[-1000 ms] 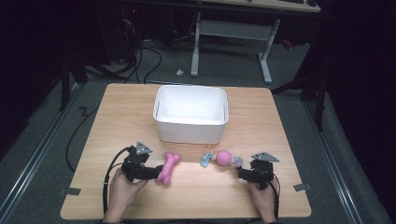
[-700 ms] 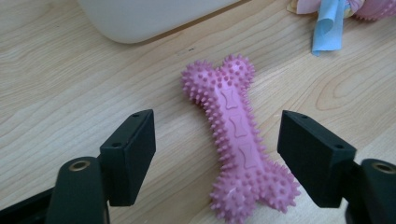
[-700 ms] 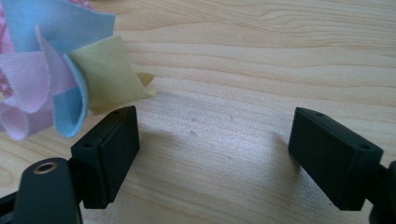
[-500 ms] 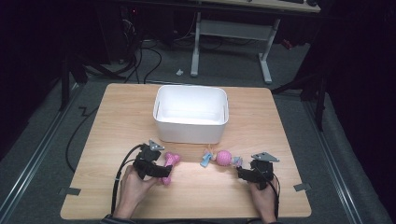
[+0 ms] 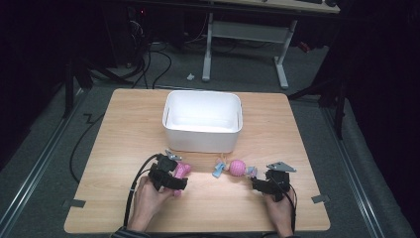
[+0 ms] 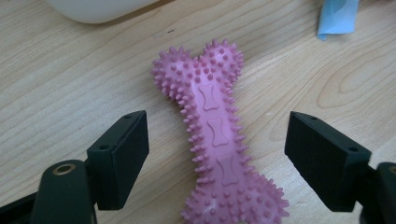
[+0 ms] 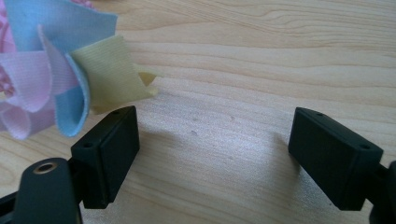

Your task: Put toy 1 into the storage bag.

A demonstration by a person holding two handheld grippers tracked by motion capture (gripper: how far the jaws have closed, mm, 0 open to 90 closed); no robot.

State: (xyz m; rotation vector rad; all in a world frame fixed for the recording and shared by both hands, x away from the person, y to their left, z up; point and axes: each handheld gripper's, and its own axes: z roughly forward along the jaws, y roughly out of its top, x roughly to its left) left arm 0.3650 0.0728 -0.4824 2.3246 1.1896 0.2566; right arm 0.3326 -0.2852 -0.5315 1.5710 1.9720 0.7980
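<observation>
A pink spiky rubber bone (image 6: 215,135) lies flat on the wooden table (image 5: 129,129). My left gripper (image 6: 217,140) hangs over its middle, one jaw on each side and neither pad touching; the jaws have just been opening. In the high view the left gripper (image 5: 177,177) covers most of the bone (image 5: 184,168). A pink ball toy with blue, pink and yellow ribbon tails (image 5: 236,167) lies at centre right. My right gripper (image 5: 257,184) rests open just right of it. The ribbons (image 7: 60,70) sit beyond the right gripper's (image 7: 212,140) left jaw, with bare wood between the jaws.
A white rectangular tub (image 5: 203,121) stands behind both toys at mid-table; its rounded corner (image 6: 93,7) shows in the left gripper view. Cables trail from both grippers toward the near edge. Dark floor, rails and a desk frame surround the table.
My left hand has slid right along the table until its gripper straddles the pink bone. The right hand and the ball toy have stayed put.
</observation>
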